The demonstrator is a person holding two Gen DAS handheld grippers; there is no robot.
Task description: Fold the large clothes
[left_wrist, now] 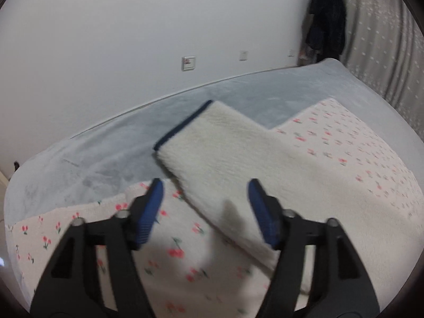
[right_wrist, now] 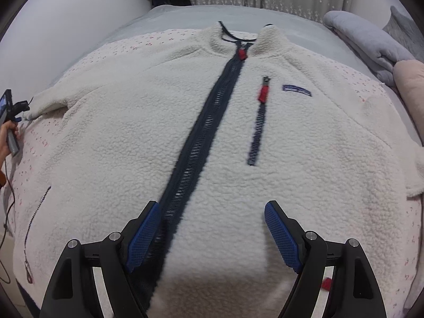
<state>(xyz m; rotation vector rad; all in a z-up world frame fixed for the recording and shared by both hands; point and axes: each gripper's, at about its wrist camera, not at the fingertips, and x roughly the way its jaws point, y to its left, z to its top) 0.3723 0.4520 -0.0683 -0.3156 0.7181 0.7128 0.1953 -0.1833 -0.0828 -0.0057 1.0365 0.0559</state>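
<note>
Left wrist view
Left gripper point(left_wrist: 205, 185): jaws apart, holding nothing, over the sleeve.
Sleeve point(left_wrist: 225, 153): cream fleece with a navy cuff point(left_wrist: 182, 124), lying flat across the cherry-print sheet point(left_wrist: 344, 143).
Bed point(left_wrist: 106, 148): grey-blue cover, against the white wall point(left_wrist: 132, 26).

Right wrist view
Right gripper point(right_wrist: 212, 209): jaws apart, holding nothing, above the hem.
Jacket point(right_wrist: 132, 132): spread flat, front up, on the sheet; zip point(right_wrist: 206, 122) closed, collar point(right_wrist: 238, 37) at the far end.
Pillows point(right_wrist: 371, 45): far right.

I can't read any text: the navy chest label point(right_wrist: 296, 90) on the fleece jacket point(right_wrist: 212, 132) (lettering blurred) stays illegible.
</note>
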